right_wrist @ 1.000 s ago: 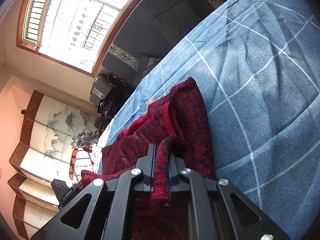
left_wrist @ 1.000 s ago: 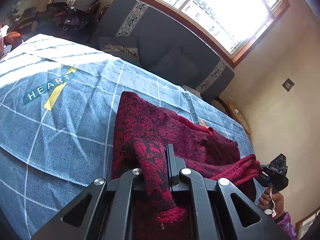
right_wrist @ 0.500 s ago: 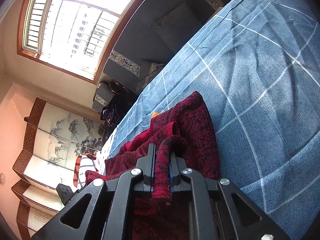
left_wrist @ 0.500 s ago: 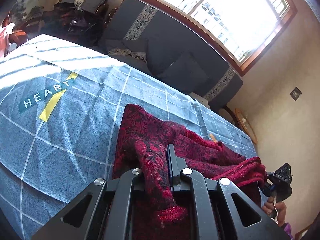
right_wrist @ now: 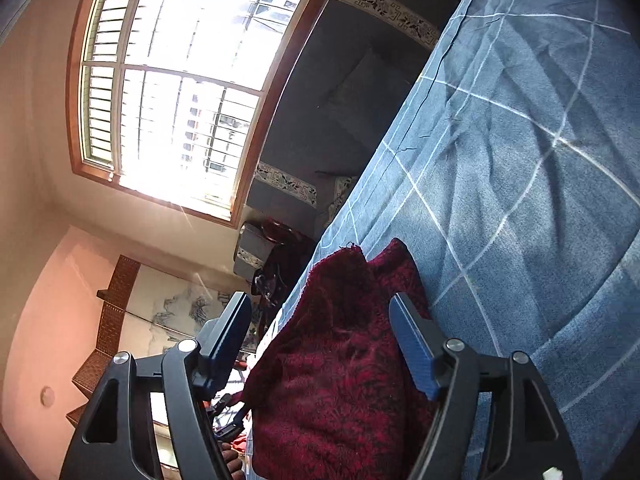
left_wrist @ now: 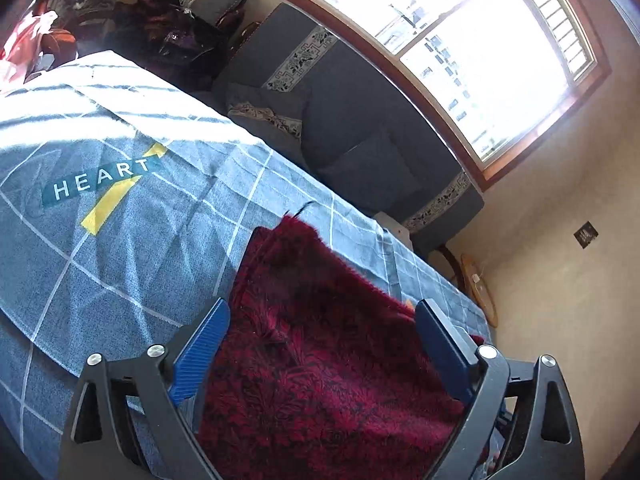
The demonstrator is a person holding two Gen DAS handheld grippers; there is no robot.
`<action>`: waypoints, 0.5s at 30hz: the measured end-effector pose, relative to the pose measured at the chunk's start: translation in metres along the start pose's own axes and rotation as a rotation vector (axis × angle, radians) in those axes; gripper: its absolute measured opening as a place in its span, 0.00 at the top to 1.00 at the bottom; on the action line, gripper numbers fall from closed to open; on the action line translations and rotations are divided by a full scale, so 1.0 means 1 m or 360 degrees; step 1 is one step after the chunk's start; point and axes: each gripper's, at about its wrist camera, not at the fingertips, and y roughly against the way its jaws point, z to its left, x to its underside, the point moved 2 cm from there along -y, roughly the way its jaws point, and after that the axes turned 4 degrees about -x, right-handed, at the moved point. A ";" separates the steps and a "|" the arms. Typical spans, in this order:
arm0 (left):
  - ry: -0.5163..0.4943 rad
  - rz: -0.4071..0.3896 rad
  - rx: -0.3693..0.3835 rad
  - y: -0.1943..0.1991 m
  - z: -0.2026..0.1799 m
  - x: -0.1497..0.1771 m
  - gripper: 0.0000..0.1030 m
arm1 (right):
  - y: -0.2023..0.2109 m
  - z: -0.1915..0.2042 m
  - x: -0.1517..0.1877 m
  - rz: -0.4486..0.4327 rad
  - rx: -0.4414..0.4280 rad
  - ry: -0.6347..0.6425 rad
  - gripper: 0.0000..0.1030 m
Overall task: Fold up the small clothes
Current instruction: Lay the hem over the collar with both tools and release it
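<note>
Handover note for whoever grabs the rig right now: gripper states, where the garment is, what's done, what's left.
Left gripper: open, jaws wide apart, holding nothing, poised over the garment.
Right gripper: open, holding nothing, also over the garment.
Red knit garment: lying on the blue checked bedcover, doubled over so one layer rests on another.
Done: one fold laid down and released; both grippers were clamped on the fabric half a second ago.
Left: it looks loosely stacked, with edges not lined up. Probably re-grip, fold once more and square it off.
</note>
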 end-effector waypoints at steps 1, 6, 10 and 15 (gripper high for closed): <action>-0.0001 -0.0040 -0.0008 0.006 0.000 -0.003 0.07 | 0.003 0.000 0.004 0.0016 0.0004 0.0009 0.32; -0.0146 -0.0022 -0.0179 0.025 0.009 -0.007 0.07 | 0.011 0.000 0.038 0.0152 0.0063 0.0108 0.32; -0.0257 0.0093 -0.0251 0.038 0.031 0.020 0.07 | 0.026 0.002 0.074 0.0232 0.0153 0.0277 0.32; -0.0183 0.0280 -0.0195 0.040 0.061 0.070 0.07 | 0.039 0.000 0.098 0.0251 0.0235 0.0386 0.32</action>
